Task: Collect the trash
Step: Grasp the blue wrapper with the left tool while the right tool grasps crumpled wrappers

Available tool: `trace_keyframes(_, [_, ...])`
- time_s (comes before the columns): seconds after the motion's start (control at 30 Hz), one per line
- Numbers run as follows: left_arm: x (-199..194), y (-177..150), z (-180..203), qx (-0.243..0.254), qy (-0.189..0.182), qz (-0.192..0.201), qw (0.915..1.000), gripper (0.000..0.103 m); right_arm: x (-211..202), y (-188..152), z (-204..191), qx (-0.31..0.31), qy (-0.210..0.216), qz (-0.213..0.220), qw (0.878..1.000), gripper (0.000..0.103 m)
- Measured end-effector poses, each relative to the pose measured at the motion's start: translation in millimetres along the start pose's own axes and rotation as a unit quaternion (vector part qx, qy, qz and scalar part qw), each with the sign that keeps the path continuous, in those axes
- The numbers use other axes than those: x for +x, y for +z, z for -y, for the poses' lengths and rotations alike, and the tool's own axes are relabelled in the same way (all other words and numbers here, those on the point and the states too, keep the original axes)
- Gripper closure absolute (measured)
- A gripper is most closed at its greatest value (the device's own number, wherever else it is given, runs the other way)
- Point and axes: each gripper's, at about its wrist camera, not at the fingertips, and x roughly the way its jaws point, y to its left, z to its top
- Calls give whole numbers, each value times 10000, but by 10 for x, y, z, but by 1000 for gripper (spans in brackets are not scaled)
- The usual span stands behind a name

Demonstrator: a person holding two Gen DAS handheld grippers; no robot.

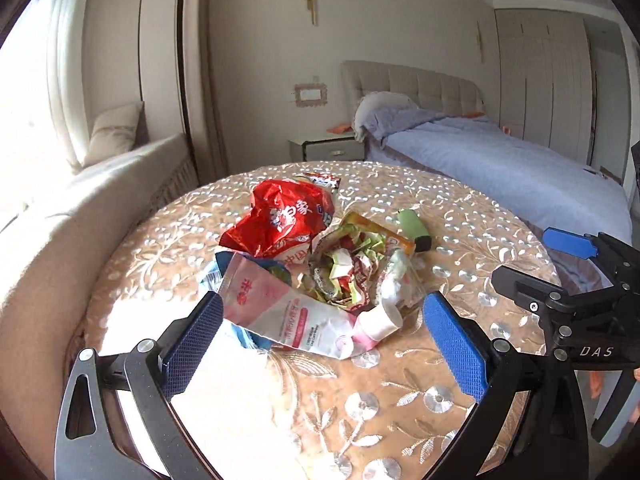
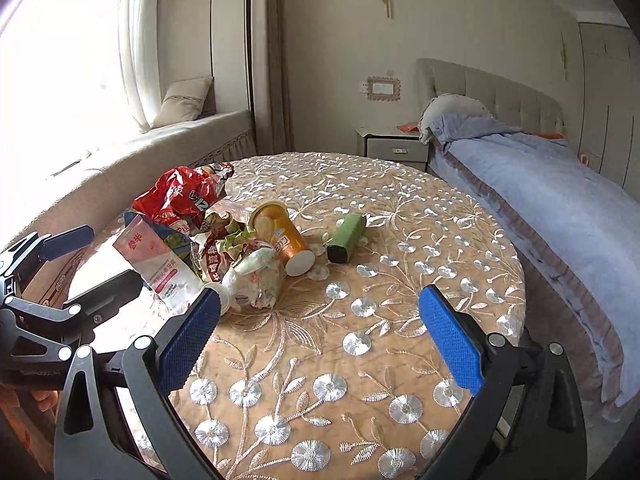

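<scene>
We held both sets of fingers spread wide and gripping nothing, the left gripper [image 1: 322, 338] hovering low over the pink tube [image 1: 296, 314] in the trash pile [image 1: 320, 256] on the desk [image 2: 400, 220], the right gripper [image 2: 320, 334] beside it.

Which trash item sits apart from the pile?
The green lighter-shaped case: it lies alone right of the orange cup, while the wrappers and pink tube are heaped together.

Wrappers: crumpled red bag [image 1: 280, 220] atop the heap, pink pouch [image 1: 280, 308] lying flat in front.
Containers: orange cup [image 2: 284, 238] and green tube [image 2: 347, 237] on their sides.
</scene>
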Motion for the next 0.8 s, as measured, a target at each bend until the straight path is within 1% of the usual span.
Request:
trace_keyframes(0.1, [102,0,-286,-201,89,-75,9997,5,196,58,-73,16,189,-171,9997,4])
trace_keyframes(0.2, [183,41,-425,-257,0,-135,9996,5,396,172,-135,83,527,-392,9978,4])
trace_keyframes(0.27, [253,42,-474,-260,-88,-171,9995,5,520,244,-220,-45,631,-472,9969,4])
trace_keyframes(0.37, [390,43,-504,-251,-228,-287,9990,8,663,334,-393,-508,669,-529,9951,4])
trace_keyframes(0.43, [454,37,-500,-210,-362,-363,9985,18,765,395,-513,-898,665,-547,9922,4])
trace_keyframes(0.5, [522,38,-496,-166,-461,-427,9979,23,895,451,-593,-1192,605,-621,9891,4])
trace_keyframes(0.57, [596,37,-498,-152,-582,-511,9969,37,1045,494,-658,-1435,647,-802,9843,4])
trace_keyframes(0.6, [629,41,-502,-151,-663,-539,9962,48,1102,502,-688,-1539,666,-870,9820,4])
trace_keyframes(0.63, [654,45,-503,-150,-692,-557,9959,55,1141,497,-703,-1626,692,-945,9797,4])
trace_keyframes(0.67, [666,48,-496,-109,-646,-532,9964,60,1190,488,-735,-1742,697,-1033,9768,8])
trace_keyframes(0.7, [667,56,-479,-23,-547,-502,9972,72,1236,474,-763,-1836,691,-1131,9740,22])
trace_keyframes(0.73, [667,61,-466,44,-504,-484,9975,77,1268,455,-778,-1856,781,-1220,9719,29])
trace_keyframes(0.77, [666,70,-452,64,-532,-473,9974,79,1270,451,-781,-1813,858,-1226,9720,44])
trace_keyframes(0.8, [653,78,-448,46,-545,-444,9975,81,1265,449,-790,-1804,855,-1219,9723,52])
